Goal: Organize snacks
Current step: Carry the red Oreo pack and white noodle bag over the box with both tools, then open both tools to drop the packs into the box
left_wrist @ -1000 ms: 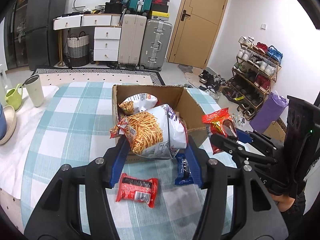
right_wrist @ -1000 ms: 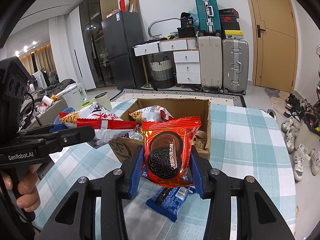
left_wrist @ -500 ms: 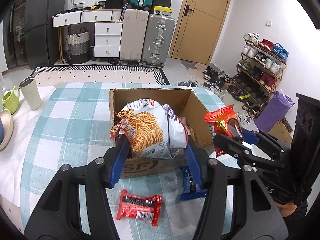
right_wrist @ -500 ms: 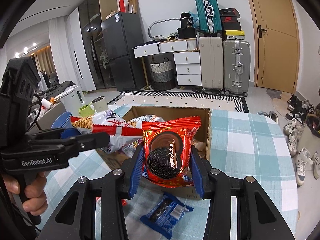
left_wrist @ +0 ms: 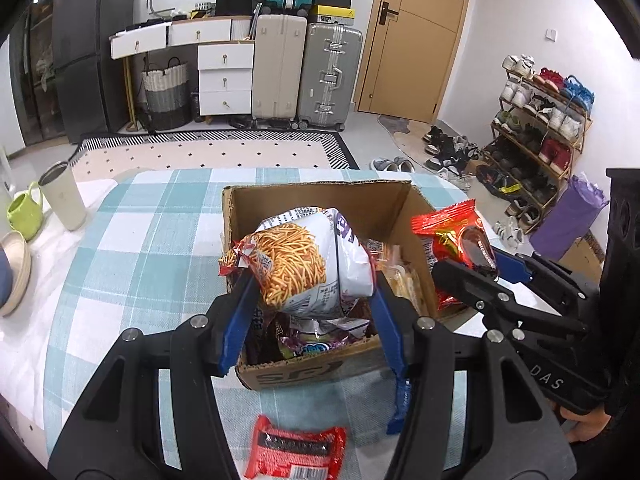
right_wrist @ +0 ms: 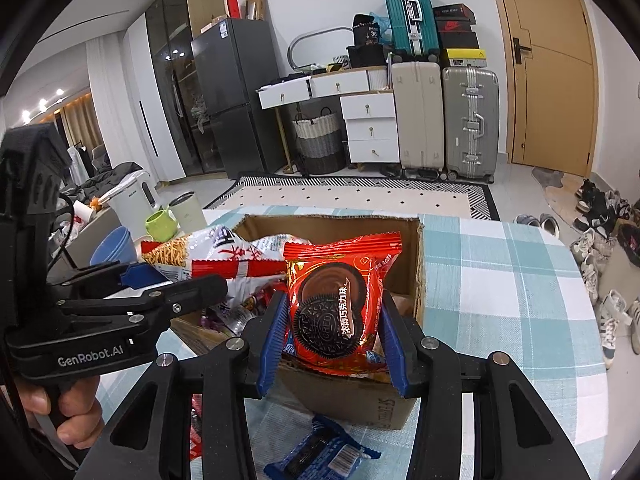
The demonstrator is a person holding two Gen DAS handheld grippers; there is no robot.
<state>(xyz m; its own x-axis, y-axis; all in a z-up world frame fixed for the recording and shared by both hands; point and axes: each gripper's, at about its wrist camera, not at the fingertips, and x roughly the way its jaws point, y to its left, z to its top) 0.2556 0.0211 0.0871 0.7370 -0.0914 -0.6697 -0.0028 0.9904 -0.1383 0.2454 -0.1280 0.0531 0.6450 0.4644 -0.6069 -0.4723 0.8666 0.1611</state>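
Checked tablecloth [left_wrist: 132,248], "SF" box [left_wrist: 296,376], red "OREO" packet [right_wrist: 334,312], "GenRobot.AI" left gripper [right_wrist: 172,280].

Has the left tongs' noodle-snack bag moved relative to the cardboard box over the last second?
Yes. The noodle-snack bag, clamped in the left tongs, has advanced over the cardboard box: it now hangs above the snacks inside, past the near wall it previously fronted.

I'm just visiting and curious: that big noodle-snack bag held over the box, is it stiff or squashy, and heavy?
The noodle-snack bag looks puffy and crinkled between the left gripper fingers, so it is probably squashy and light for its size. Its glossy film may be slippery. The contents look like thin crisp sticks, so a harder squeeze would likely crush them.
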